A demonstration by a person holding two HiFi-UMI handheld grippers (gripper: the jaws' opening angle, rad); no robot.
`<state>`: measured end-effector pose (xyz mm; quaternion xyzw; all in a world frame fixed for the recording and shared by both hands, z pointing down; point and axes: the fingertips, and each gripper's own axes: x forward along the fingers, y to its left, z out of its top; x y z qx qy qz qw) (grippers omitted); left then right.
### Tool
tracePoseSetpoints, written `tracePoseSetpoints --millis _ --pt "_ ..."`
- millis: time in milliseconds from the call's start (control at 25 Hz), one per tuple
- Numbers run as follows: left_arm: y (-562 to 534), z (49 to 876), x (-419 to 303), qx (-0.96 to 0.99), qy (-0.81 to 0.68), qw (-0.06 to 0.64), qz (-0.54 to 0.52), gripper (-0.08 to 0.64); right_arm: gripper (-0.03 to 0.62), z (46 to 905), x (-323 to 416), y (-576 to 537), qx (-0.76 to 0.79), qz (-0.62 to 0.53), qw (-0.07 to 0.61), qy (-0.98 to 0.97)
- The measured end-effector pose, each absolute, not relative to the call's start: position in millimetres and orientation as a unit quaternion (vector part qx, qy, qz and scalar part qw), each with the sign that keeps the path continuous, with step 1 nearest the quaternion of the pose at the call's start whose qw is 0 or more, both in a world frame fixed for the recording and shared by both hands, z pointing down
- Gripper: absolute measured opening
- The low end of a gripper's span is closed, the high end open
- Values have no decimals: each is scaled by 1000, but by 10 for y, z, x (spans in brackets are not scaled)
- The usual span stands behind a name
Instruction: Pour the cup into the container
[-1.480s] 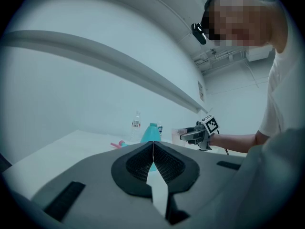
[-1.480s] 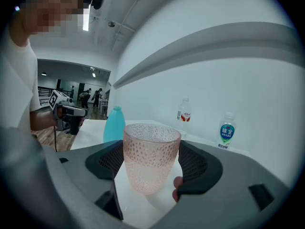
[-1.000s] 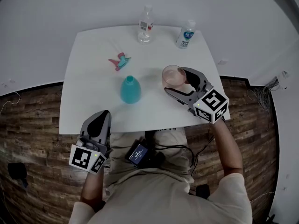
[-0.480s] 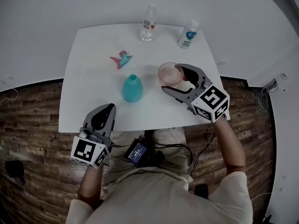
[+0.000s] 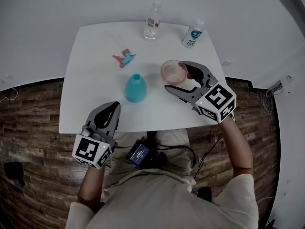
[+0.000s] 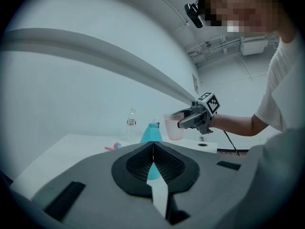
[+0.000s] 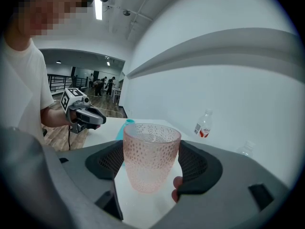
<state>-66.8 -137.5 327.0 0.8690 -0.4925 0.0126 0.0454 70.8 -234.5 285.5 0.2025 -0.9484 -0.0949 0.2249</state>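
White tabletop (image 5: 95, 51) filled the head view, with brown wood floor (image 5: 33, 123) around it and a pale wall beyond. My right claw (image 5: 176, 77) reached in from the near right edge and had the pink cup (image 5: 174, 72) between its jaws, one jaw on the far side of the cup and one on the near side. The teal container (image 5: 135, 88) stood upright to the left of the cup, near it but apart. My left claw (image 5: 113, 108) hung at the near edge of the tabletop with its jaws together and nothing in them, the container ahead of it and a little to its right. A pink and teal spray head (image 5: 125, 58) lay further back, and two clear bottles (image 5: 152, 22) stood along the far edge.

From the left claw view, both pads met in a closed seam, empty. The container rose just past that seam, its neck uncapped, and to its right the cup stood upright in my right claw's grip.

From the right claw view, the dimpled cup sat dead centre, upright, with the pads pressed against both its sides. A sliver of the container showed behind the cup's left side, and my left claw hung further off to the left.
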Motion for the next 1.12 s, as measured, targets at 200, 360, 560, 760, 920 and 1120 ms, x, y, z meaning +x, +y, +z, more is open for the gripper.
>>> tracePoseSetpoints --millis 200,360,560,760,920,1120 --pt "-1370 3235 -653 870 -491 43 12 11 357 2828 670 -2310 199 -102 230 -947" --pt "-1353 3242 -636 871 -490 45 11 11 357 2813 654 -2293 197 -106 232 -946" --pt "-1336 3253 -648 870 -491 47 12 11 357 2791 635 -2281 195 -111 236 -945" --pt "-1313 3287 -659 870 -491 45 12 11 357 2777 602 -2261 190 -118 241 -944" --pt "-1308 3288 -662 869 -492 47 13 11 357 2740 567 -2247 185 -124 249 -943" --pt "-1303 3289 -688 869 -493 48 14 11 357 2725 525 -2241 180 -137 262 -938"
